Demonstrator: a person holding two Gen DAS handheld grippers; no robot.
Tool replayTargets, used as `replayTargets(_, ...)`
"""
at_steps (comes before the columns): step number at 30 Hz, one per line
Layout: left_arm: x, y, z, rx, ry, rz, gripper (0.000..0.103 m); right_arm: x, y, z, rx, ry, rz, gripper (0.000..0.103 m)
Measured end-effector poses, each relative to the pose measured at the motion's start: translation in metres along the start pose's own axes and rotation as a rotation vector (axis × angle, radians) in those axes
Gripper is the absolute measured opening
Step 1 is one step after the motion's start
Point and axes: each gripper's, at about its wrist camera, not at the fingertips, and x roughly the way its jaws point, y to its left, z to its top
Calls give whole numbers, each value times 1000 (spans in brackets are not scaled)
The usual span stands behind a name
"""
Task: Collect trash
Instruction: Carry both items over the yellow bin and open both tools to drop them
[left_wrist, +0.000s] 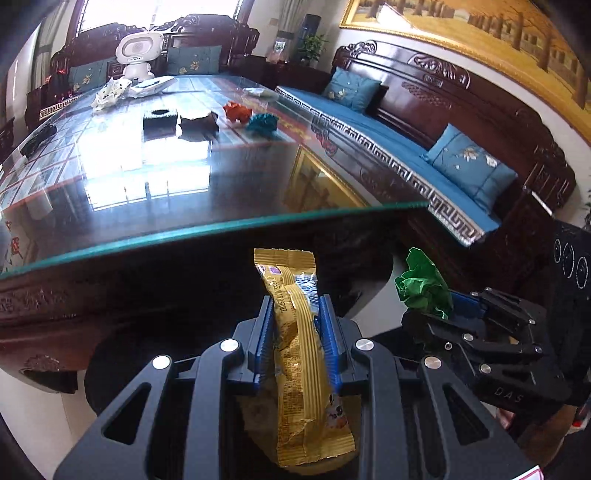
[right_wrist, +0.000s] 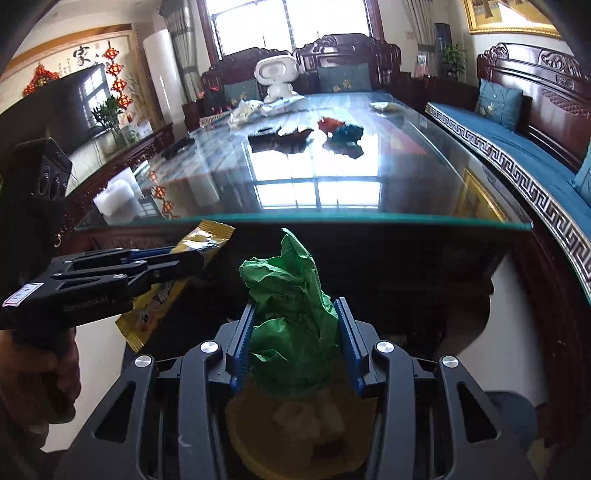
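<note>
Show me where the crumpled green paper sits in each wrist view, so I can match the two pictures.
Left wrist view: the crumpled green paper is at lower right, clamped in the right gripper, which enters from the right edge.
Right wrist view: it is at bottom centre, filling the gap between that gripper's own blue fingers.
Shared landmark: the white robot toy at the far end of the glass-topped table.
</note>
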Motion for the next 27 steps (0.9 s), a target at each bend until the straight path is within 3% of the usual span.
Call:
replayTargets(13,20,-9,-70,34,131,-4,26,26,5,-67,-3,126,-34,46)
replayTargets(17,22,-12,-78,42,144,-8,26,29,1,-77,9,145,-60,50)
replayTargets(21,26,-18,-79,58,157,-17,26,29,-2,-80,20,146,-78,66)
replayTargets(27,28,-24,-80,77,164,-23,26,20,-8,-75,39,109,-77,67)
